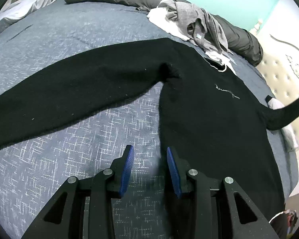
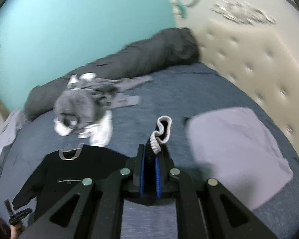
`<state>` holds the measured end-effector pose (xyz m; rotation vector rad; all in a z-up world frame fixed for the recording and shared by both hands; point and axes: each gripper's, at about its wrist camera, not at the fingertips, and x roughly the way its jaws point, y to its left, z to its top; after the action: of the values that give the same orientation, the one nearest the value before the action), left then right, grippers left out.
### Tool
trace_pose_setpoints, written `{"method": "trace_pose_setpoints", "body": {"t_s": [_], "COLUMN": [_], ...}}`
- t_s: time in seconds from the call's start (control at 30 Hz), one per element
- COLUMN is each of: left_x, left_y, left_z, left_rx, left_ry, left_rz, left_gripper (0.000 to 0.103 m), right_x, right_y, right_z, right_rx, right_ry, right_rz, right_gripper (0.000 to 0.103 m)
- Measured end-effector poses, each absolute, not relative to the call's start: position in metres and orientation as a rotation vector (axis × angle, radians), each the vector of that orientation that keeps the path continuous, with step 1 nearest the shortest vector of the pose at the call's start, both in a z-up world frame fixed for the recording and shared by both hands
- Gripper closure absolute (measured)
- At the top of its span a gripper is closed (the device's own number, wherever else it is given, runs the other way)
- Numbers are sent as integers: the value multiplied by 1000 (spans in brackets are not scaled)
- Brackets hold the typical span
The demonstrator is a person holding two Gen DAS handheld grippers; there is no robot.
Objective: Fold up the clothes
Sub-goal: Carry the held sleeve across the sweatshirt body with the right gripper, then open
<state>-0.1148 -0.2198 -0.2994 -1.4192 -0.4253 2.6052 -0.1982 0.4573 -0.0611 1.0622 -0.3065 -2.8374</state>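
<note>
A black sweater point(image 1: 209, 109) lies spread face up on the blue bedspread point(image 1: 79, 149). One sleeve point(image 1: 69, 87) stretches out flat to the left. My left gripper point(image 1: 149, 151) hovers open over the sweater's side edge, with only fabric and bedspread beneath its blue pads point(image 1: 127, 167). The other sleeve point(image 1: 285, 113) rises off the bed at the far right. In the right wrist view my right gripper point(image 2: 150, 155) is shut on that sleeve, and its white-trimmed cuff point(image 2: 162, 127) sticks up past the fingers. The sweater's body point(image 2: 69, 171) lies below to the left.
A heap of grey and white clothes point(image 1: 197, 23) point(image 2: 83, 107) sits beyond the sweater. A rolled dark grey duvet point(image 2: 139, 59) lines the far edge by the teal wall. A folded lavender garment point(image 2: 235, 155) lies on the right, near the tufted headboard point(image 2: 249, 63).
</note>
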Motion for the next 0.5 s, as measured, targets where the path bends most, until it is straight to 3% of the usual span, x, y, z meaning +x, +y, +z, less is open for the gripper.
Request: {"method": "trace_pose_setpoints", "body": {"t_s": [0.33, 0.5], "left_x": [-102, -96], "left_y": [-236, -250], "left_z": [-294, -292], "left_rx": [-1400, -1391], "left_ry": [-447, -486], "left_rz": [2632, 2642], "left_gripper": [65, 65], "right_x": [-189, -162], "right_y": [282, 184], "right_z": [-18, -33], "right_rx": [959, 974], "right_ry": [-152, -60], "right_rz": [-2549, -2339], "right_gripper": [95, 95]}}
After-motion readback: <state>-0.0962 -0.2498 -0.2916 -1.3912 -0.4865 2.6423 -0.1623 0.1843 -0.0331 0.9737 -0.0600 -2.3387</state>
